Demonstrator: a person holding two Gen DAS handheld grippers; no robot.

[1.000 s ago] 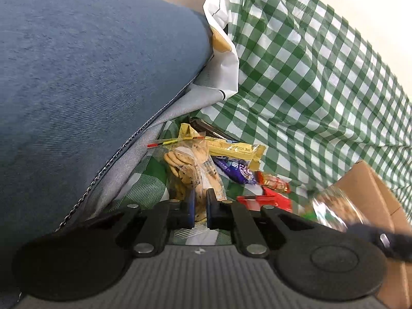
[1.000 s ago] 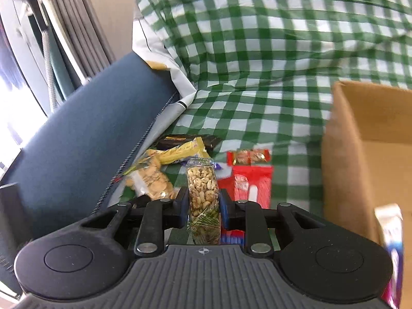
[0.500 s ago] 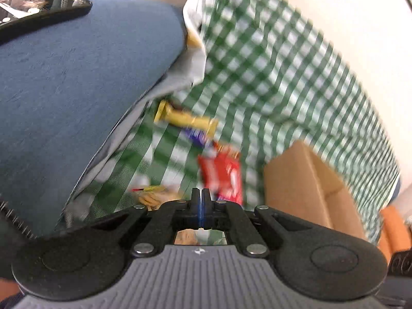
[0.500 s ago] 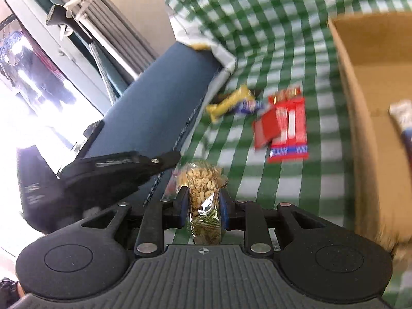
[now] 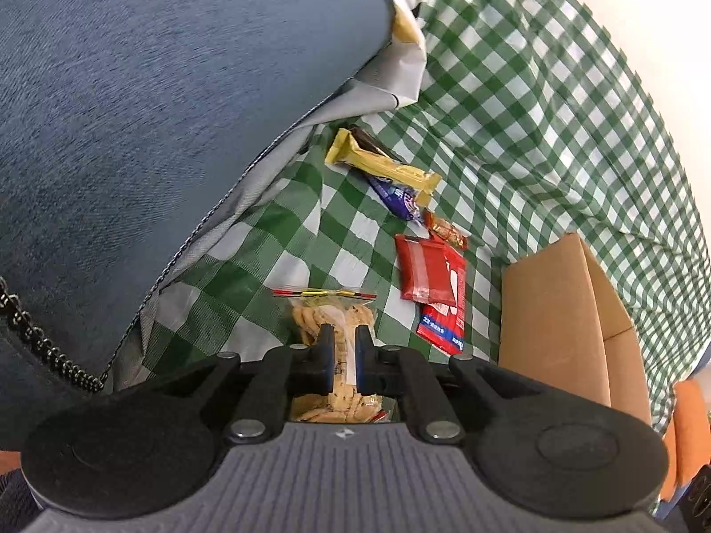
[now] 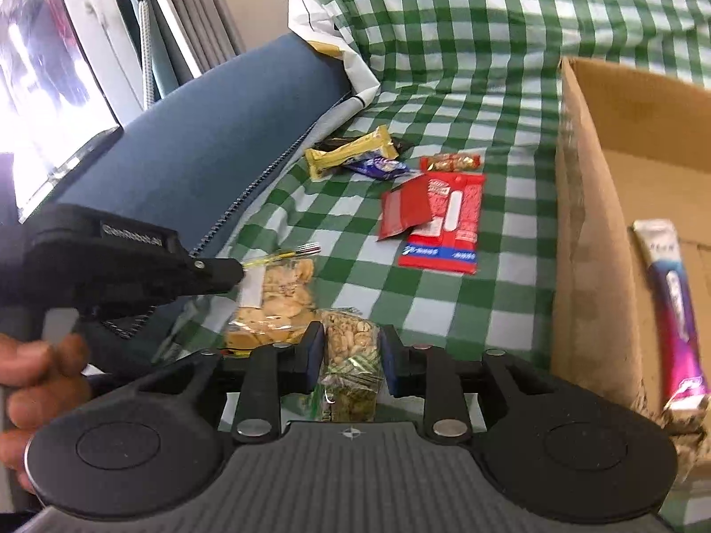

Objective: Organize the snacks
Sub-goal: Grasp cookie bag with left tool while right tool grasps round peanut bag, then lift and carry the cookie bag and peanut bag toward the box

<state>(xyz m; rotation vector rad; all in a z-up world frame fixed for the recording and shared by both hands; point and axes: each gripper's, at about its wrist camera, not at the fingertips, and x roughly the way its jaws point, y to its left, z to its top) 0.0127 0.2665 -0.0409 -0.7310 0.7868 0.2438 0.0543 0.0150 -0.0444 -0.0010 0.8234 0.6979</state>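
Observation:
A clear zip bag of cookies (image 5: 311, 315) lies on the green checked cloth (image 5: 533, 111), apart from the snack pile. My left gripper (image 5: 342, 333) is right over it, and its jaws are opening to a narrow gap with the bag's label showing between them. In the right wrist view that left gripper (image 6: 235, 272) reaches in from the left, tips at the cookie bag (image 6: 284, 293). My right gripper (image 6: 351, 333) has a clear bag of peanuts (image 6: 351, 346) standing between its fingers. Its jaws are opening and the pads stand just off the bag's sides.
A cardboard box (image 6: 586, 222) stands at the right with a purple packet (image 6: 671, 302) inside. On the cloth lie red packets (image 6: 444, 222), a yellow bar (image 6: 351, 151), a purple wrapper (image 6: 377, 166) and a small red snack (image 6: 451, 162). A blue cushion (image 5: 155, 89) bounds the left side.
The cookie bag has come away from the pile toward me. The left jaws shut, then parted slightly. The right gripper sank beside it with the peanut bag and its jaws widened.

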